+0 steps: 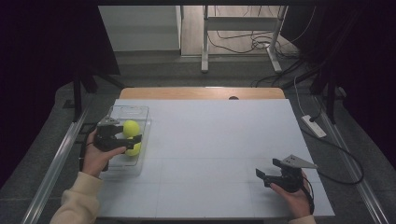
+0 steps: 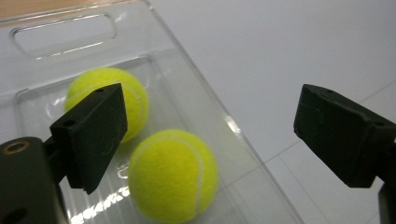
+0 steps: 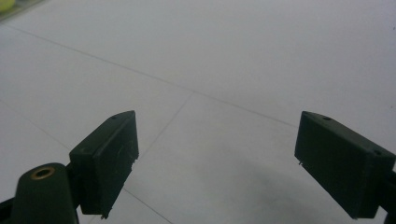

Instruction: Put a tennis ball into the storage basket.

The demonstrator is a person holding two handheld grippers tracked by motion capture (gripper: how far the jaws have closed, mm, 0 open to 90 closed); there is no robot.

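Note:
Two yellow-green tennis balls lie in a clear plastic tray [image 1: 138, 111] at the table's left. The far ball [image 1: 130, 126] and the near ball [image 1: 134, 149] sit close together. My left gripper [image 1: 122, 138] hovers over the tray, open, its jaws wide apart and holding nothing. In the left gripper view the near ball [image 2: 173, 173] lies below and between the jaws, and the far ball [image 2: 135, 93] is partly behind the left jaw. My right gripper [image 1: 264, 176] rests open low over the white table near its front right, with bare table between its jaws [image 3: 212, 158].
The white table top [image 1: 210, 140] has a wooden strip along its far edge [image 1: 201, 92]. A power strip [image 1: 314, 126] and cables lie on the floor to the right. Metal rails run along both sides of the table.

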